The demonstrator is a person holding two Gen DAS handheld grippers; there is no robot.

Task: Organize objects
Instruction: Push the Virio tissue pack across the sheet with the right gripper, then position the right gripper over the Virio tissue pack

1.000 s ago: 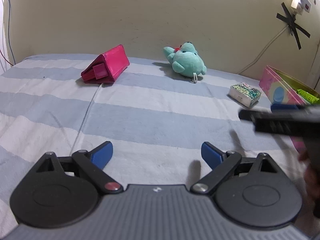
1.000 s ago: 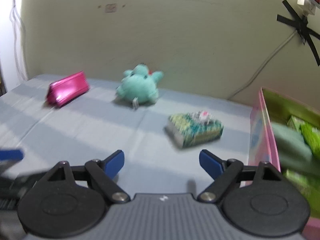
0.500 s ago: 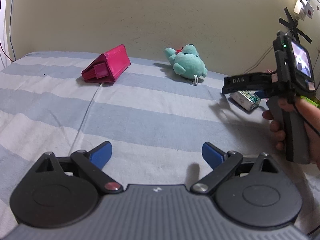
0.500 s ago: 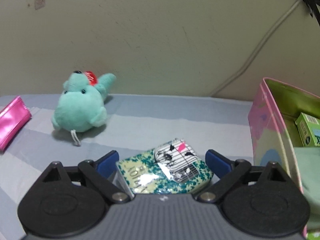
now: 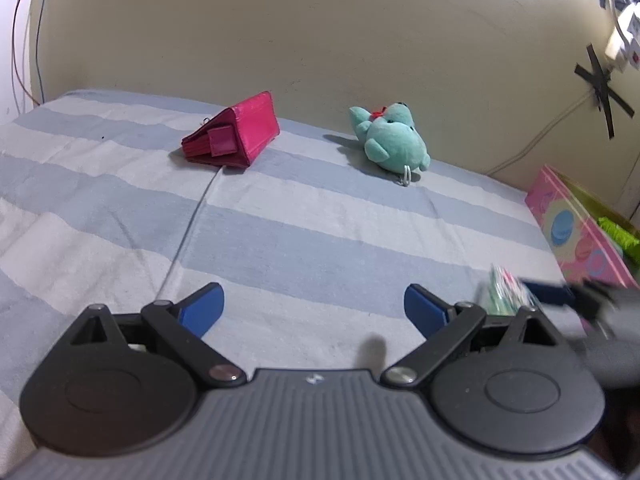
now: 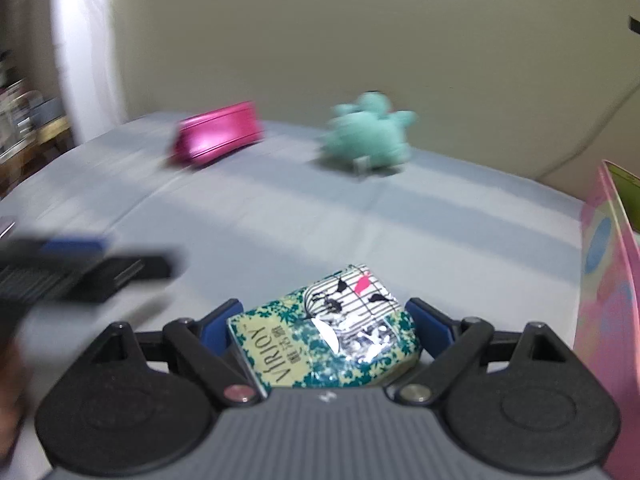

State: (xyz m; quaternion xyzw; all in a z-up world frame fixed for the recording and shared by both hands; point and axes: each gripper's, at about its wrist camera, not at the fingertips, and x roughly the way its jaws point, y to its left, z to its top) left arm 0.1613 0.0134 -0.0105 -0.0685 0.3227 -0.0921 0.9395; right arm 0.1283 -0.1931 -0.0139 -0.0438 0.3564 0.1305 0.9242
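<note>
The right tongs have a green patterned packet with a birdcage picture sitting between their blue fingers, which stand at its two sides; the jaws are set wide, and both pads look pressed against the packet, so they seem to be gripping it. To their left, blurred, the left tongs poke in over the striped bedcover.

The left tongs are spread open with only bedcover between their blue pads. Just to their right, smeared by motion, are the right tongs and the packet.

To the right of both tongs stands a pink box with green things inside. Farther ahead, near the wall, a teal plush toy lies ahead and slightly to the right, and a pink purse lies ahead to the left, the two well apart. Black tape crosses on the wall at upper right.
</note>
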